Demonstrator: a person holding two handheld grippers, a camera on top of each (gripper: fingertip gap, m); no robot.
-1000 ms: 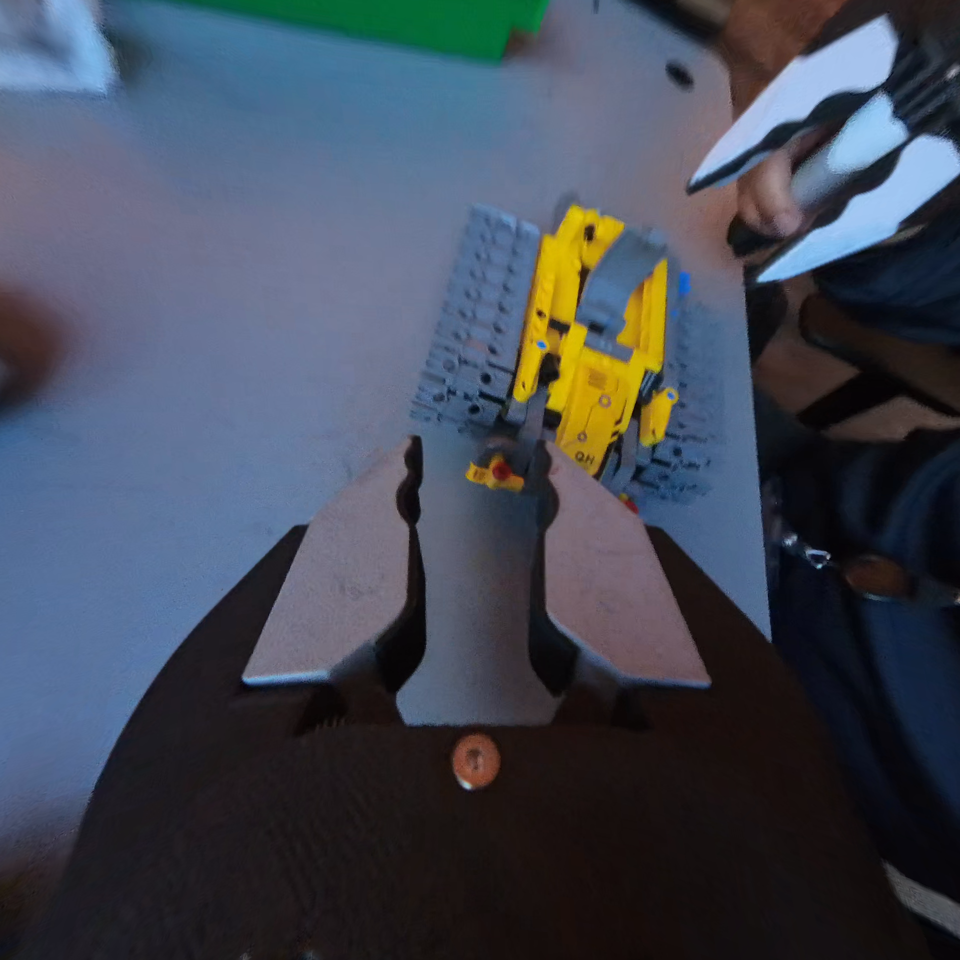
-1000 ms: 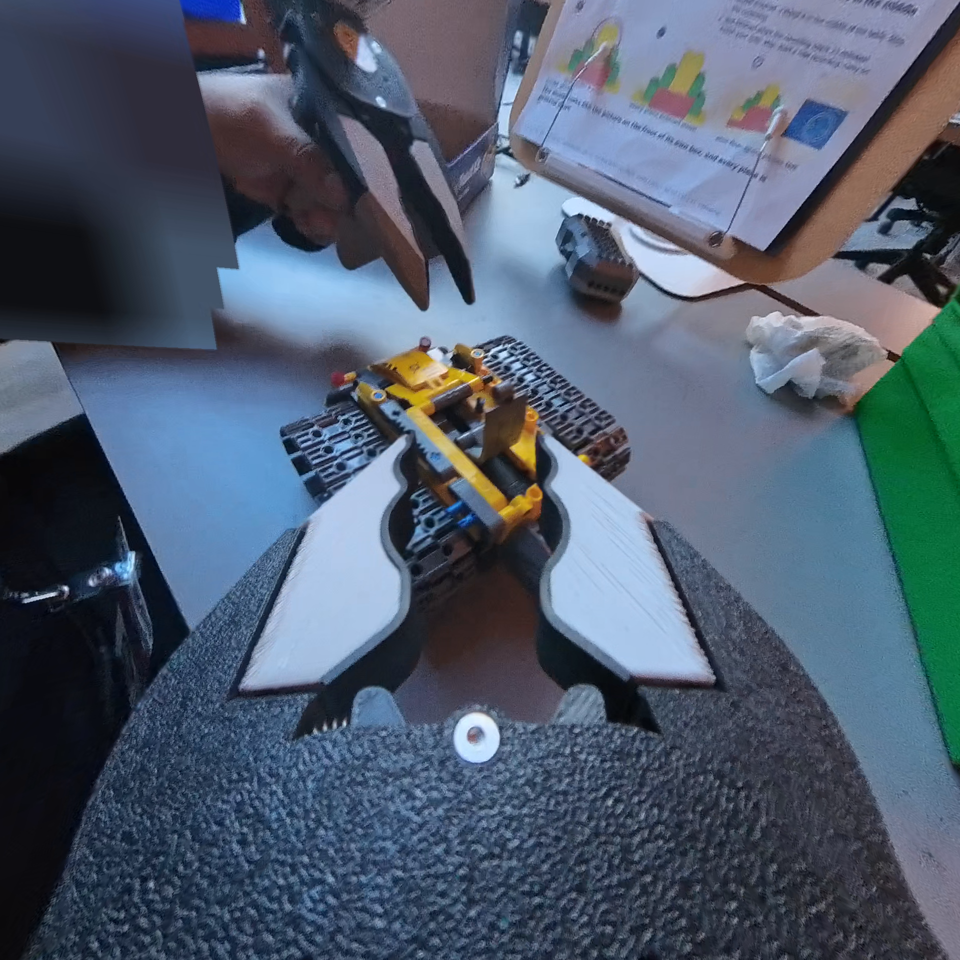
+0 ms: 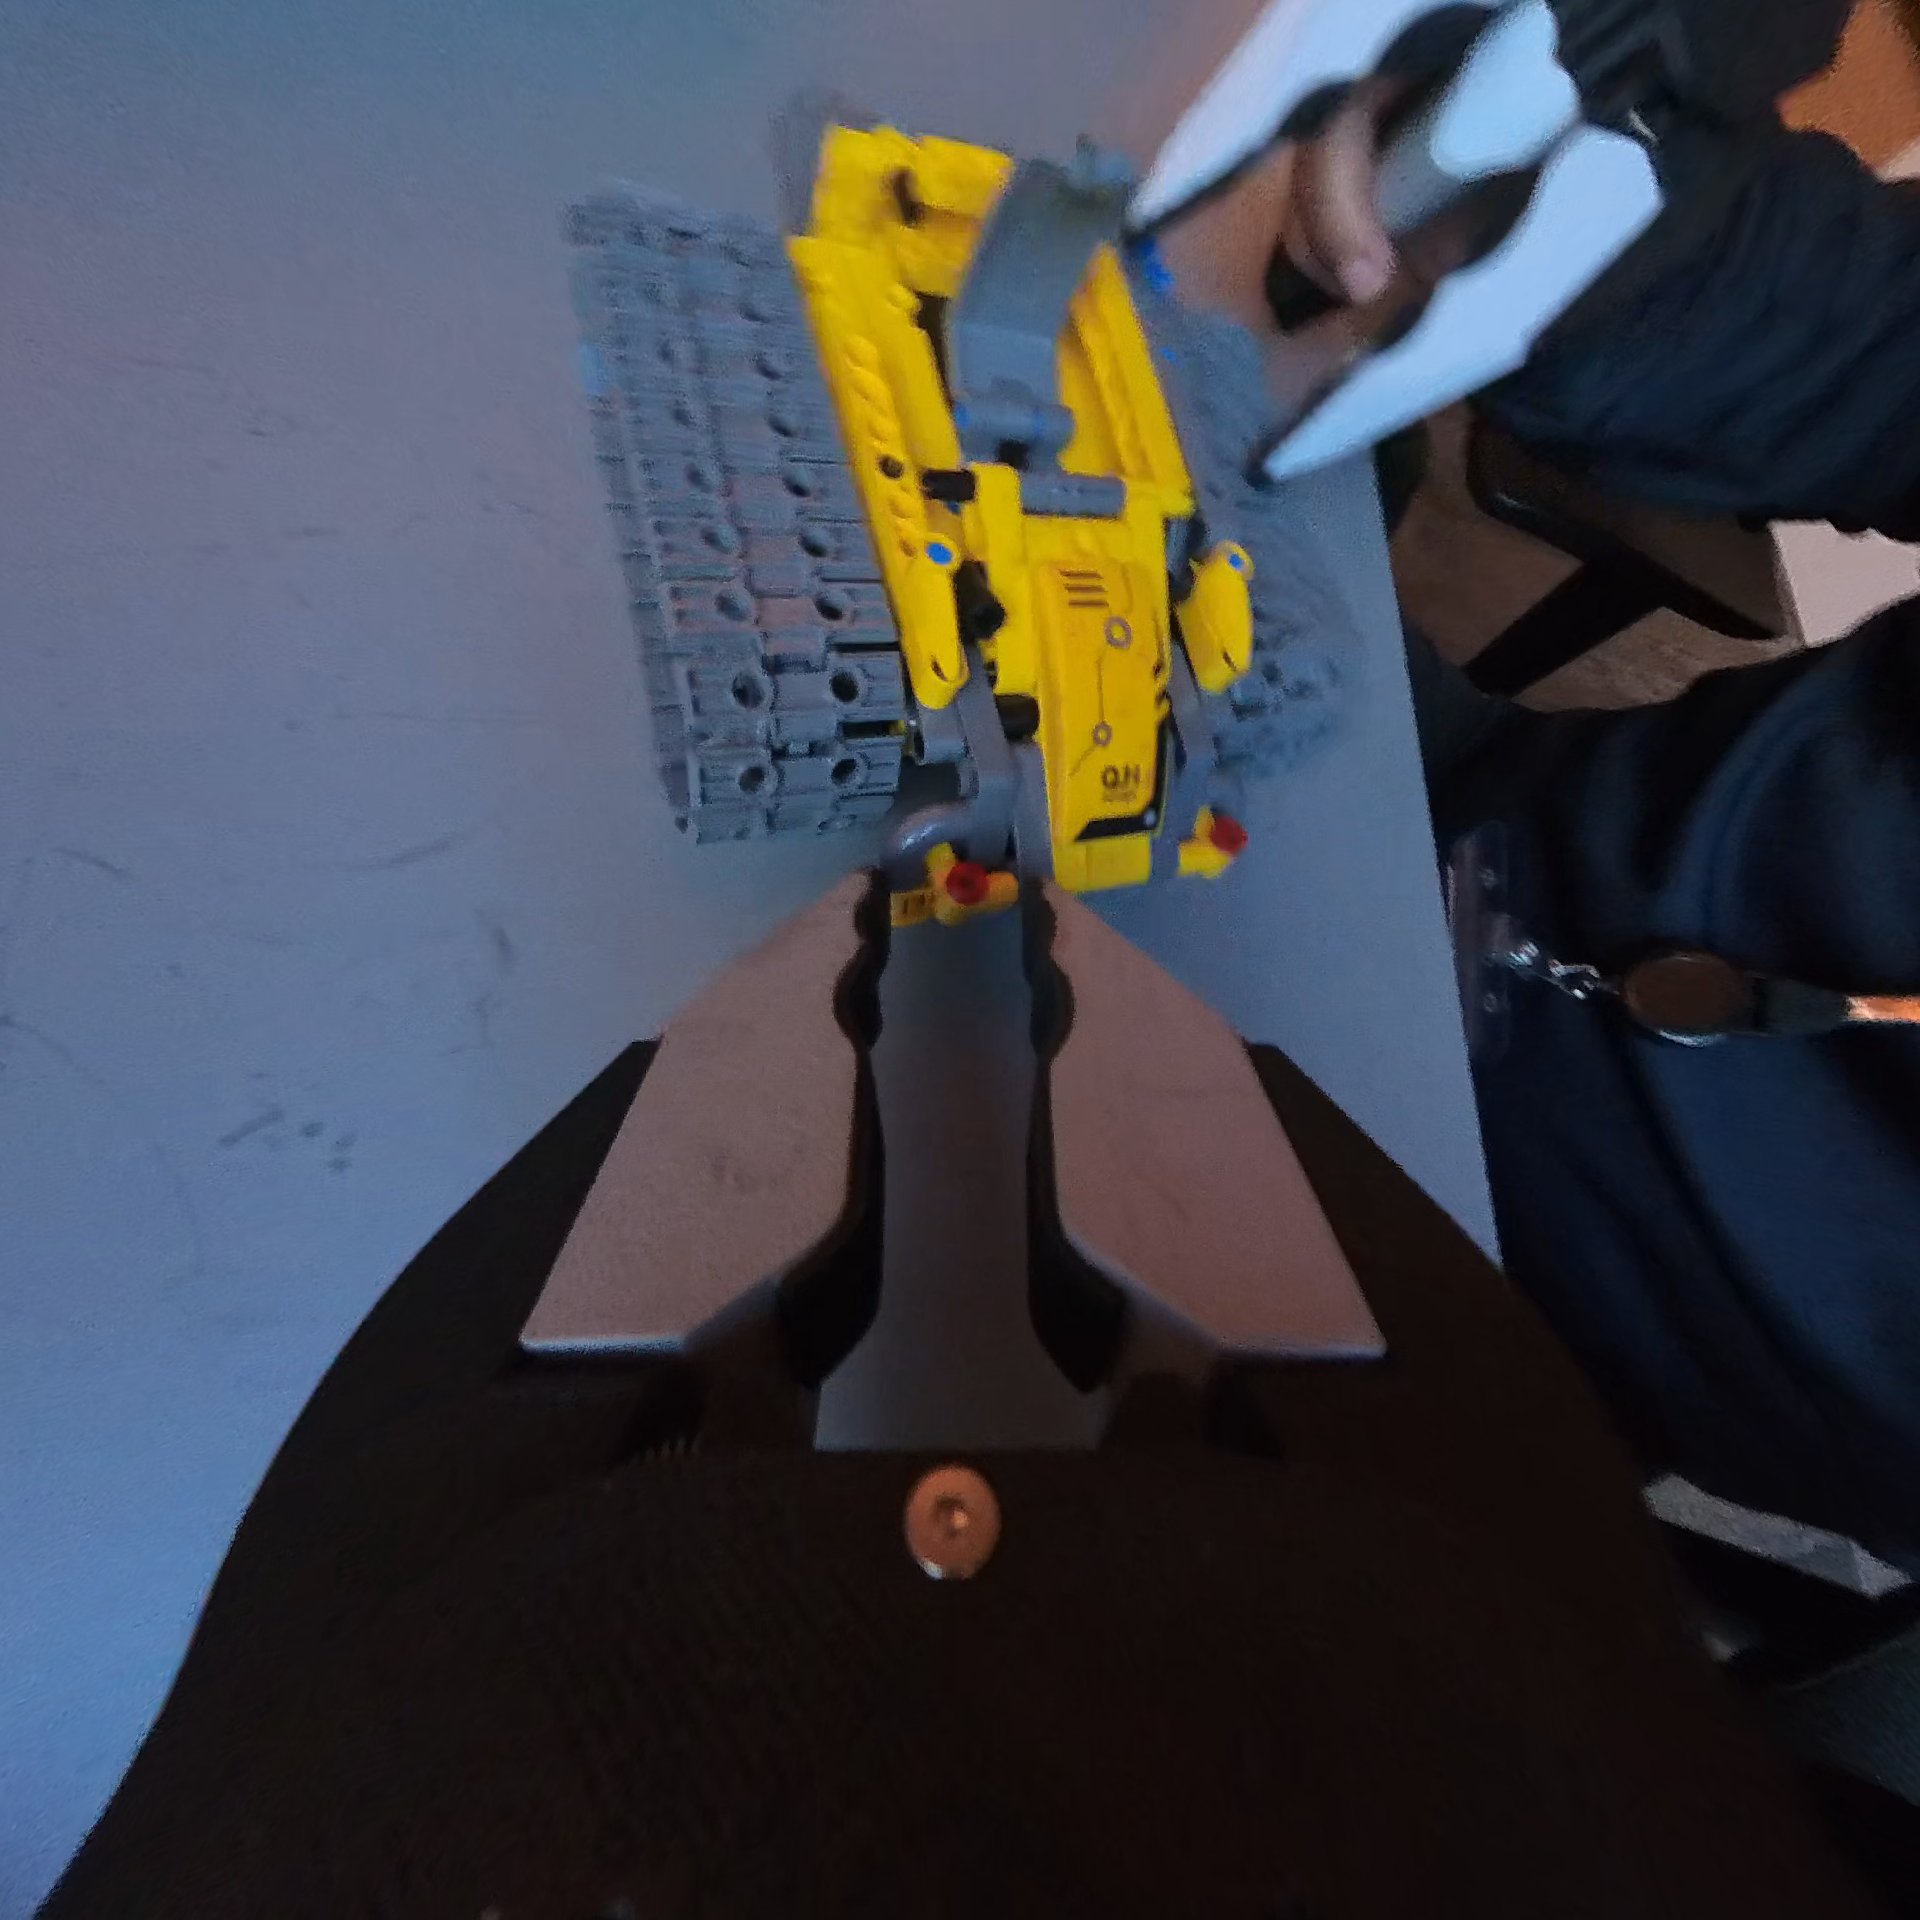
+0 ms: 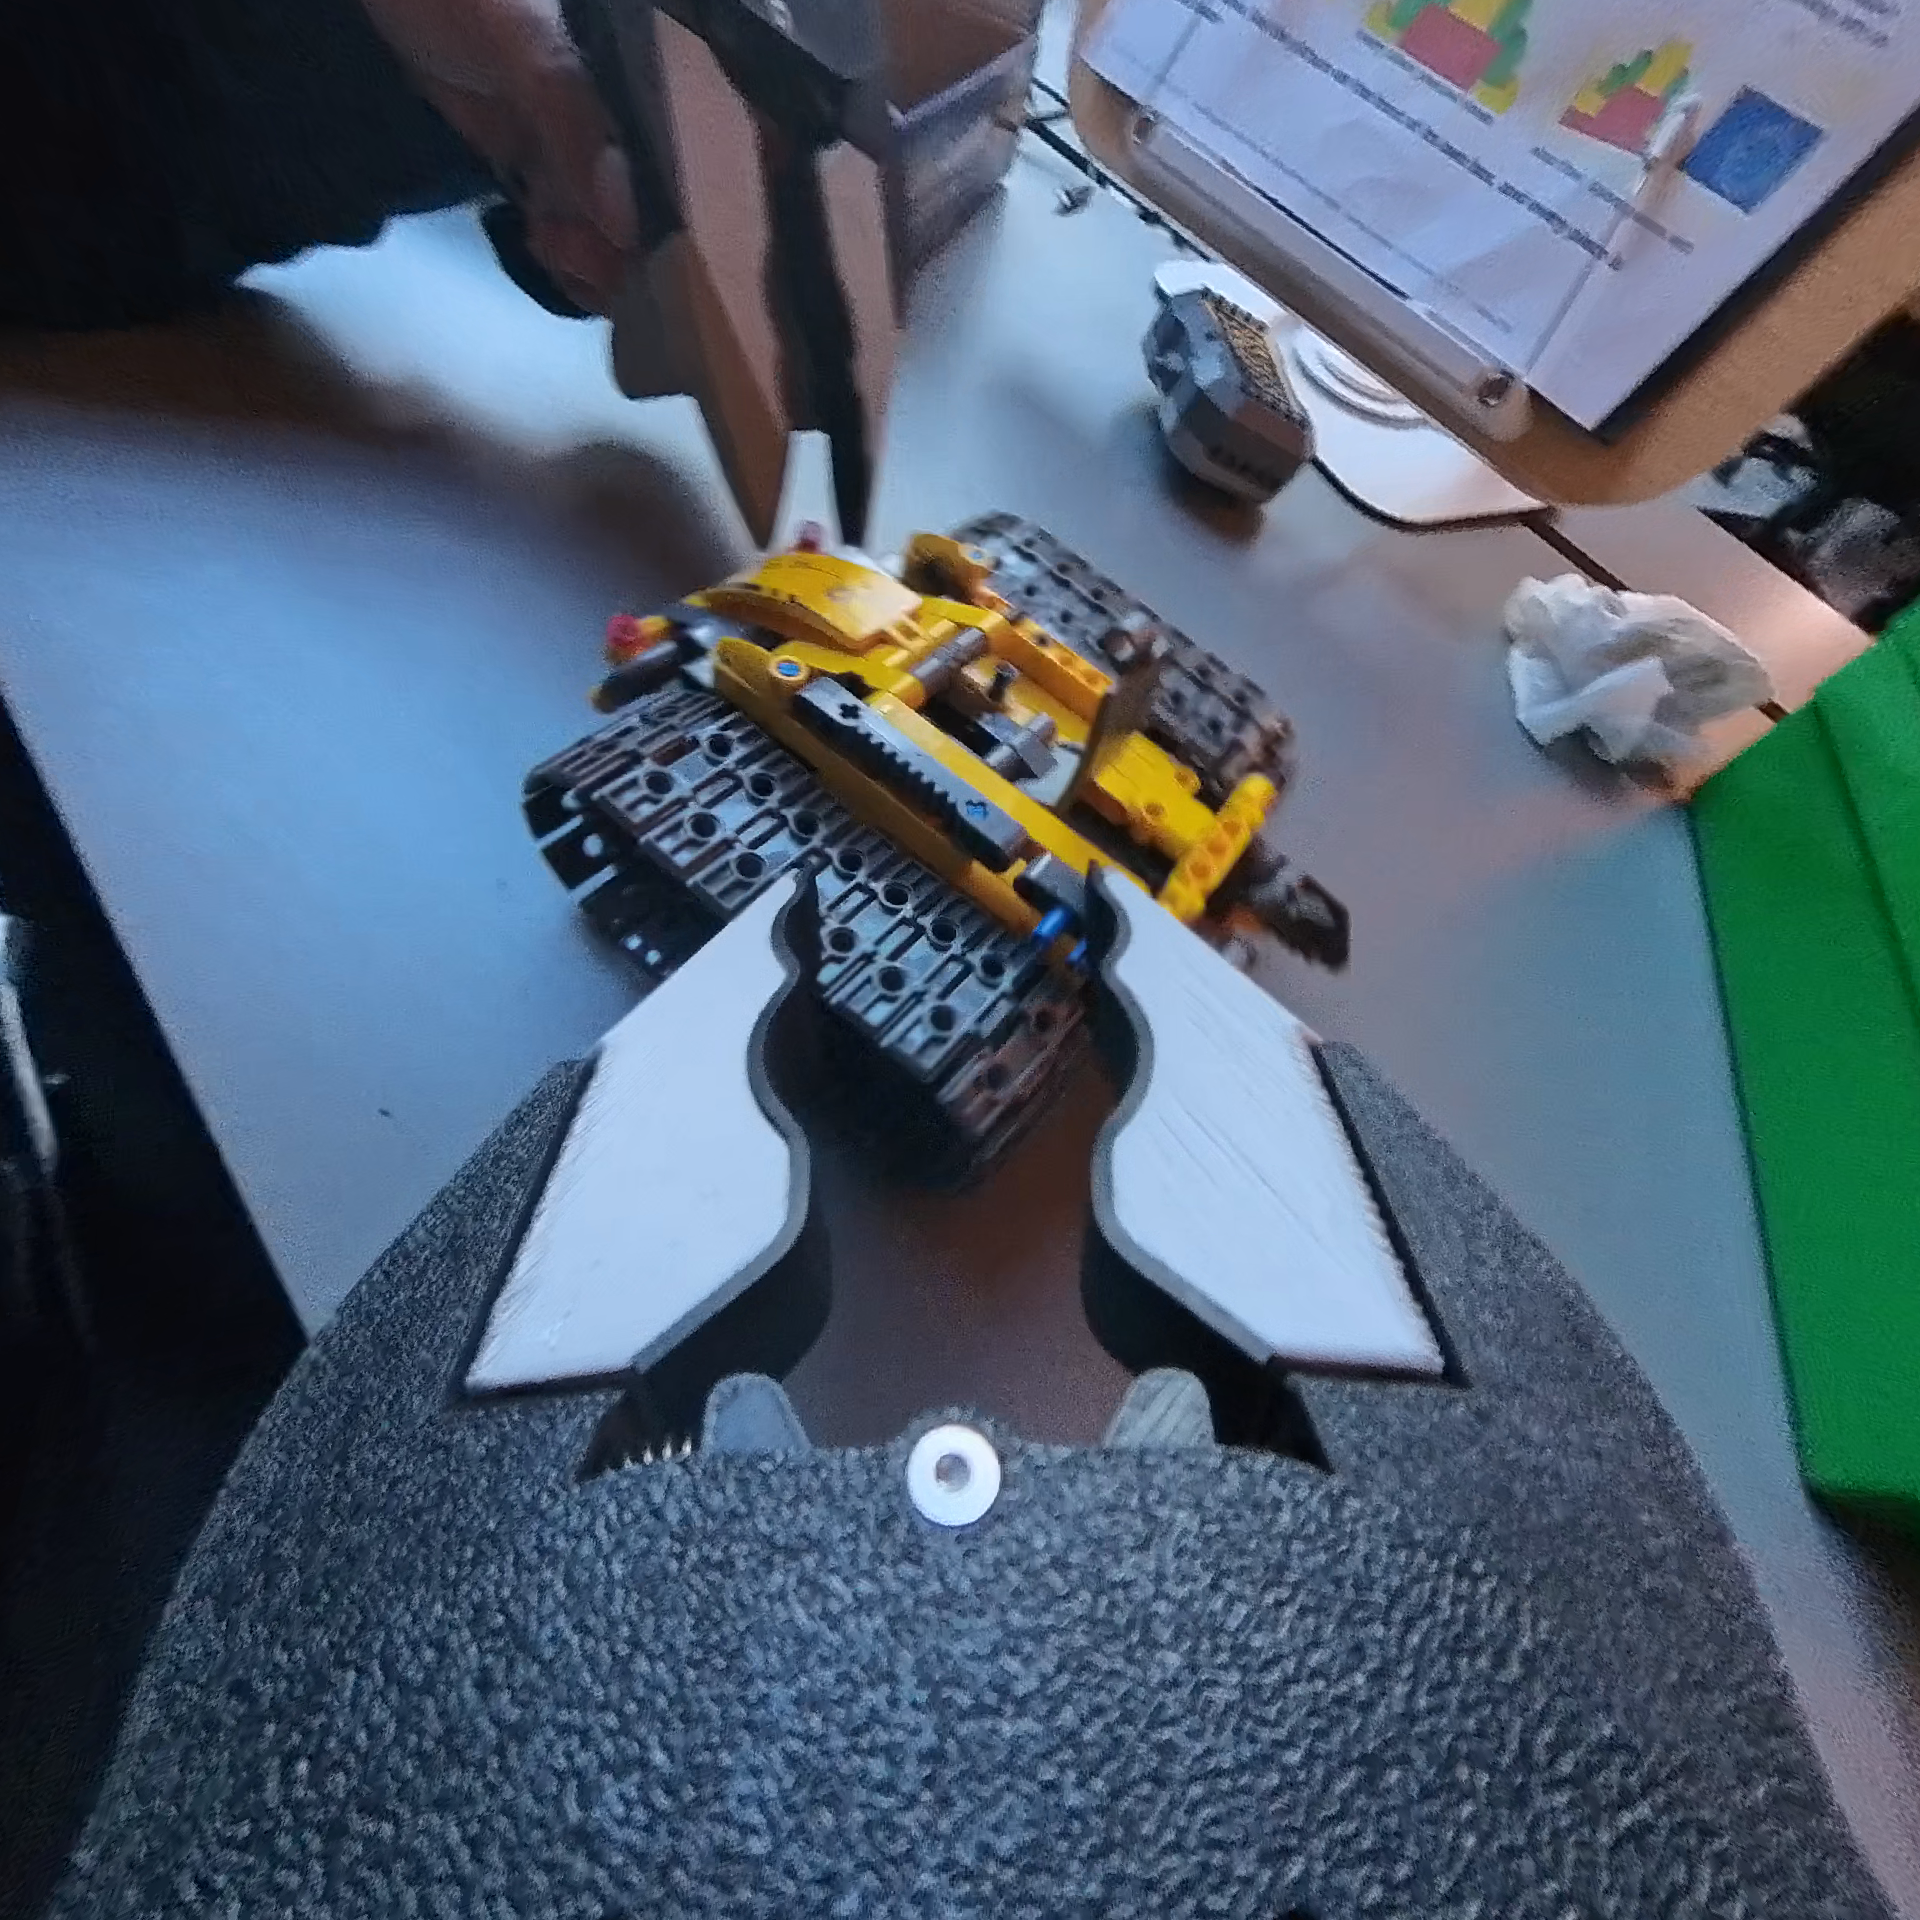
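- My left gripper [image 3: 954, 894] is parted by a narrow gap. I can see bare table [image 3: 312, 623] between its fingers right up to the tips.
- Dead ahead of those tips is the yellow tracked toy vehicle [image 3: 1039, 582], on the table close to the edge on my right. Its small yellow stub with a red stud [image 3: 966, 883] sits right at the mouth of the gap. I cannot tell whether either pad touches it.
- My right gripper [image 4: 948, 883] is spread much wider. The near end of one dark track [image 4: 914, 966] lies between its fingers, and the right fingertip is against the end of the yellow side beam by a blue pin [image 4: 1055, 920]. I cannot confirm contact on the left fingertip.
- From the right wrist view, the left gripper comes down steeply from beyond the vehicle, its tips just above the far end.
- My judgement is that the vehicle is clipped together from many small parts. A squeeze on a stub or pin could pop it loose, while the long beams and track frames look sturdier.
- The tracks look free to roll, so the vehicle may creep if pushed from one end only.
- Ahead and to the right of the right gripper are a small grey block [image 4: 1226, 405], a stand holding a printed sheet [image 4: 1455, 208], a crumpled white tissue [image 4: 1631, 675] and a green block [image 4: 1818, 1039]. All are well apart from the vehicle.
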